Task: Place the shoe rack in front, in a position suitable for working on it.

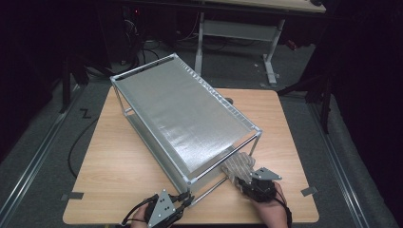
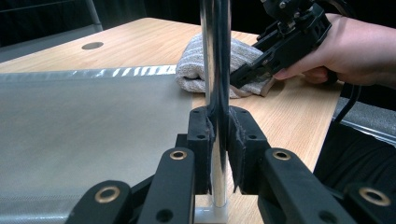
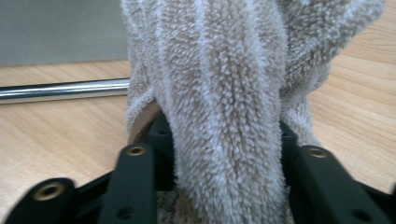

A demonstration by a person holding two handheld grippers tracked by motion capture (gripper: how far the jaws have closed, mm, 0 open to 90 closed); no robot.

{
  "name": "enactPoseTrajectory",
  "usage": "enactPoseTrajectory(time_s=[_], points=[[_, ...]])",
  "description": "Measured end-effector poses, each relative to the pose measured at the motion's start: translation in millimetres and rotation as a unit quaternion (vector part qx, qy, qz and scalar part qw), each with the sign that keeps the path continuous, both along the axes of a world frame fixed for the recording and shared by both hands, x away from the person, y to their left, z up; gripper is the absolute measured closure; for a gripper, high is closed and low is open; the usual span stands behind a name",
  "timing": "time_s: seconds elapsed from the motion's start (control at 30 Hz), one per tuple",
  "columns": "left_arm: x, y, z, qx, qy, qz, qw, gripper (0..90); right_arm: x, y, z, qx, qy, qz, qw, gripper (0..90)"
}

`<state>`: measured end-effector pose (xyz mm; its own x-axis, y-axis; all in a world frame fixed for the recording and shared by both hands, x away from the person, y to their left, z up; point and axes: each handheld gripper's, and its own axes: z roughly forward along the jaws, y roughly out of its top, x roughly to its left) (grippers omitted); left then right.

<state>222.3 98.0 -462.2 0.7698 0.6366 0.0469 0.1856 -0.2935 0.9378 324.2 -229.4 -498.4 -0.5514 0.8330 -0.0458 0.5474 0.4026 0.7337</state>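
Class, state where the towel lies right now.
In the high view the towel lies near the table's front right, beside the metal rack, bunched between the right gripper jaws.

No readable text, label, brand, number or sign stands on anything in these views.
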Motion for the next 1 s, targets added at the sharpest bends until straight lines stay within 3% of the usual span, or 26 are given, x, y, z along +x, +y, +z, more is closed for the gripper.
enactPoseTrajectory(time_s=[0.17, 0.3, 0.4, 0.47, 0.53, 0.6, 0.7, 0.77, 0.9, 1.0], points=[[0.3, -0.3, 0.1, 0.0, 0.0, 0.0, 1.0, 79.6, -6.4, 7.8, 1.1, 0.009, 0.013, 0.025, 0.9996, 61.8], [1.0, -1.1, 0.2, 0.0, 0.001, 0.0, 1.0, 79.6, -19.5, 30.0, 1.7, 0.005, 0.015, 0.076, 0.997, 62.1], [1.9, -2.0, 0.0, -0.001, 0.002, -0.002, 1.0, 79.6, -33.9, 52.5, 0.4, 0.003, 0.01, 0.117, 0.9931, 62.0], [2.6, -2.5, -0.1, -0.002, 0.002, -0.003, 1.0, 79.7, -43.9, 68.6, 0.0, 0.011, 0.019, 0.146, 0.9891, 62.0], [3.2, -3.0, -0.1, -0.002, 0.002, -0.004, 1.0, 79.7, -55.7, 86.0, -0.3, 0.0, 0.012, 0.18, 0.9835, 62.0], [3.5, -3.1, -0.3, -0.003, 0.002, -0.004, 1.0, 79.8, -62.0, 94.6, -0.2, -0.008, 0.009, 0.196, 0.9805, 62.1], [3.9, -3.6, -0.3, -0.003, 0.001, -0.005, 1.0, 79.7, -62.2, 93.0, 1.1, -0.007, 0.008, 0.197, 0.9804, 62.2], [4.1, -4.5, -0.3, -0.002, 0.0, -0.006, 1.0, 79.6, -59.8, 86.6, 4.3, -0.004, -0.003, 0.182, 0.9832, 62.6], [4.0, -4.9, -0.2, -0.001, 0.0, -0.006, 1.0, 79.5, -52.7, 63.9, 14.5, 0.024, -0.022, 0.134, 0.9904, 62.7], [4.0, -5.0, -0.3, -0.001, -0.002, -0.006, 1.0, 79.2, -47.1, 44.8, 18.4, 0.037, -0.035, 0.105, 0.9932, 62.7]])
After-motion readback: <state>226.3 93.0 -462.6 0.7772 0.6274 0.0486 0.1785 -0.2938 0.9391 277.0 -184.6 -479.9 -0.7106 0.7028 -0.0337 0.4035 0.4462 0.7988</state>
